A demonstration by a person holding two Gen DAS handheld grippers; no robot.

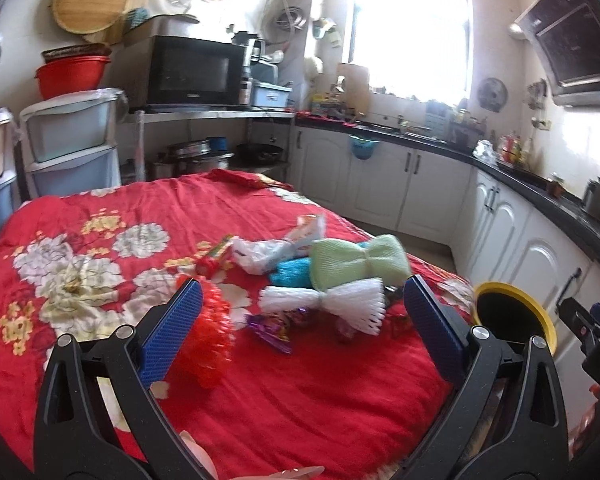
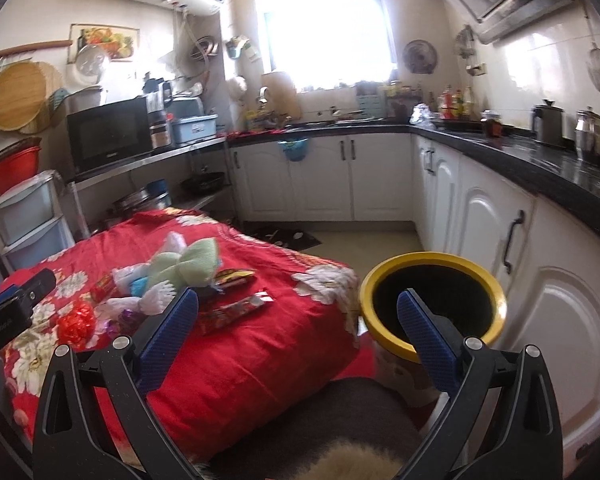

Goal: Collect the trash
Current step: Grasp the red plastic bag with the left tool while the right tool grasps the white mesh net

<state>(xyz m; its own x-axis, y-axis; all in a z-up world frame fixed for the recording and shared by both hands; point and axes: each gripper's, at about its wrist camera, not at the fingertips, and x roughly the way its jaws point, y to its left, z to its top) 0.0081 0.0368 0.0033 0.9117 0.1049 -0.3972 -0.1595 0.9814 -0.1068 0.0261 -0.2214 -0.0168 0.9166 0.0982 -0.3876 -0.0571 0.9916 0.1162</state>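
Both tools, left tool (image 1: 302, 300) and right tool (image 2: 298, 312), are hovering spread and empty while trash (image 1: 320, 276) is lying heaped mid-table near the right edge beside the bin (image 2: 432, 300), risking light wrappers (image 2: 236, 310) slipping off the cloth (image 1: 280, 392).

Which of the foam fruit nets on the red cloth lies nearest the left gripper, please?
The red foam net, beside the left gripper's left finger; the white and green ones lie farther off.
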